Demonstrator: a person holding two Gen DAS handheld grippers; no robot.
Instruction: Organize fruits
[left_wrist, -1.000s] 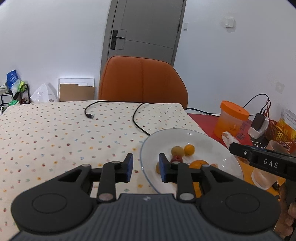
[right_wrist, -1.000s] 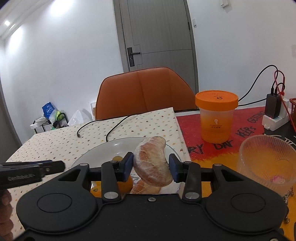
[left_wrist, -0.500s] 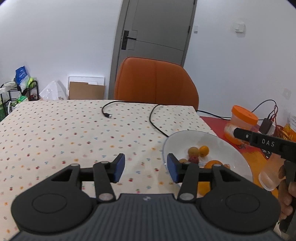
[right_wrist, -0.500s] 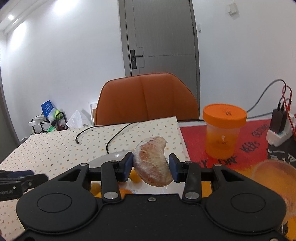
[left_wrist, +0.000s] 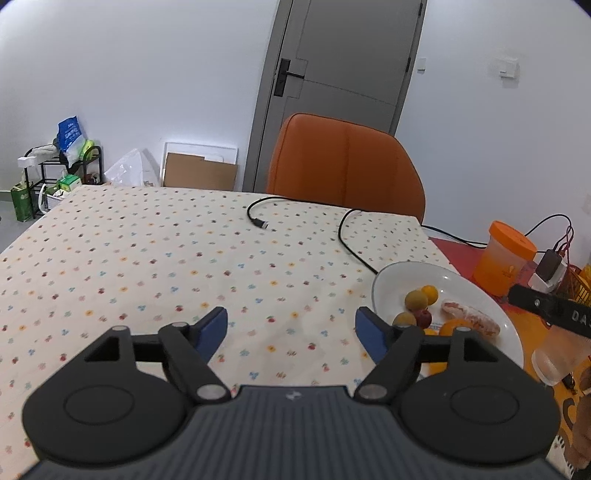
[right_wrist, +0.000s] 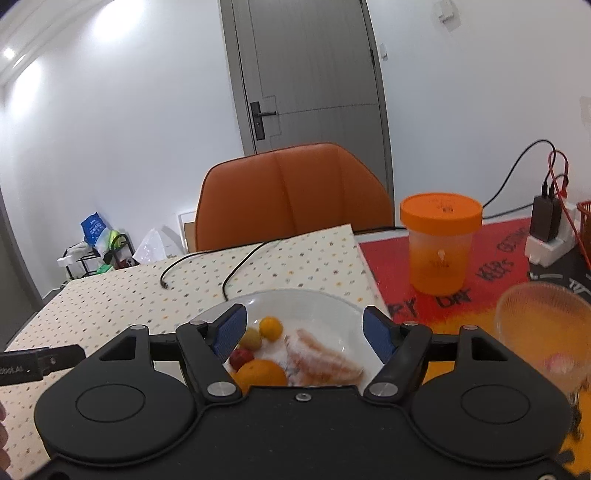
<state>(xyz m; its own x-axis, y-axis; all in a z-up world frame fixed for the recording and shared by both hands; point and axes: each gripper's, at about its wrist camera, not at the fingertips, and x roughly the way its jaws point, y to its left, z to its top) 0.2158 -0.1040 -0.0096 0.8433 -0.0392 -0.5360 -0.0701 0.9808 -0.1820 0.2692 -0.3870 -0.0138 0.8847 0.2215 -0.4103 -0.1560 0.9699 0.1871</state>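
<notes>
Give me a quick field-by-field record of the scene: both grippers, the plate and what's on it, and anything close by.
left gripper: jaws open, empty, above the dotted tablecloth, left of the plate
right gripper: jaws open, empty, above the plate
round white plate: on the tablecloth's right edge
plate contents: wrapped peeled pomelo segment, large orange, small red fruit, small yellow-green fruit, small orange fruit
nearby: orange-lidded plastic tub on the red mat, ribbed clear glass bowl, black cable
</notes>
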